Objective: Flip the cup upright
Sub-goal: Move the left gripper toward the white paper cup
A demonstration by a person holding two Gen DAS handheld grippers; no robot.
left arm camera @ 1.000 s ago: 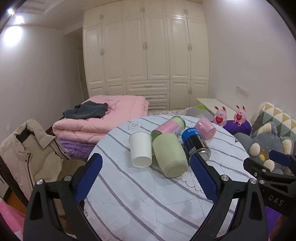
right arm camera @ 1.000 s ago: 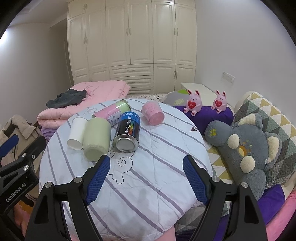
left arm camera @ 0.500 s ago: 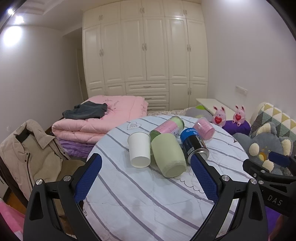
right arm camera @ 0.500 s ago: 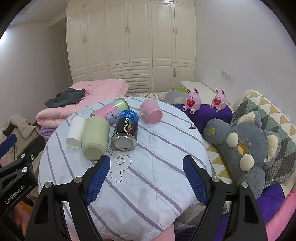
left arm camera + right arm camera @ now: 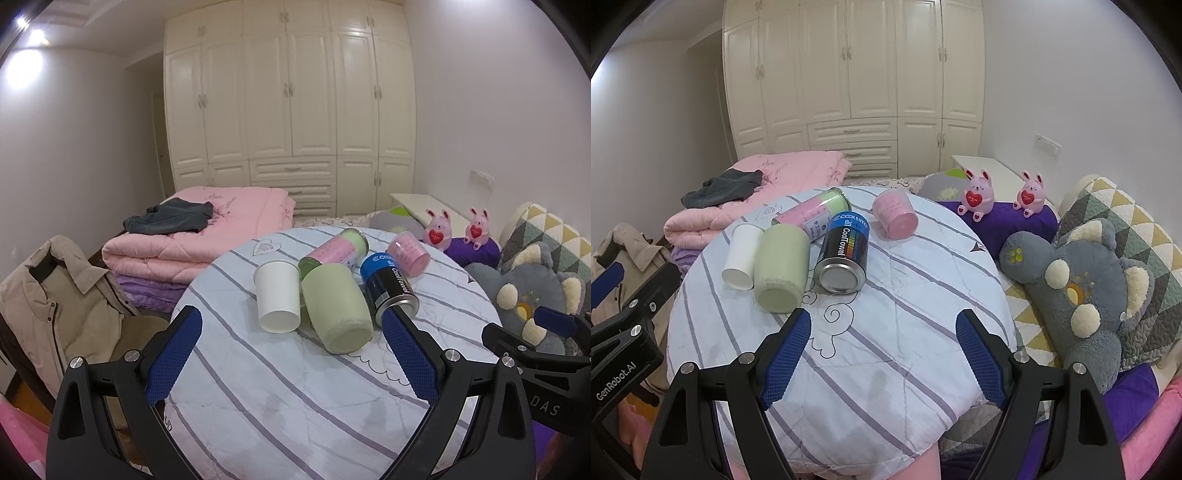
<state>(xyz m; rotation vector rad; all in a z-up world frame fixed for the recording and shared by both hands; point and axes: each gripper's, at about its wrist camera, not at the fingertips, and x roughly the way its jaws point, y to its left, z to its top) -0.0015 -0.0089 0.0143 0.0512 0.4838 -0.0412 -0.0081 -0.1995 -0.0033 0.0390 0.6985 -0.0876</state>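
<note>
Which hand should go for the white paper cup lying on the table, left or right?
Left, probably. The white paper cup lies between the left gripper's open fingers, straight ahead. From the right gripper, also open and empty, it sits far to the left, behind the green cup.

Three cups: white, green, pink; two cans; two bunnies, possibly figurines.

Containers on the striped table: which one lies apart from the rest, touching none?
The pink cup, on its side at the far right; the white cup, green cup, blue can and pink-and-green can cluster together.
</note>
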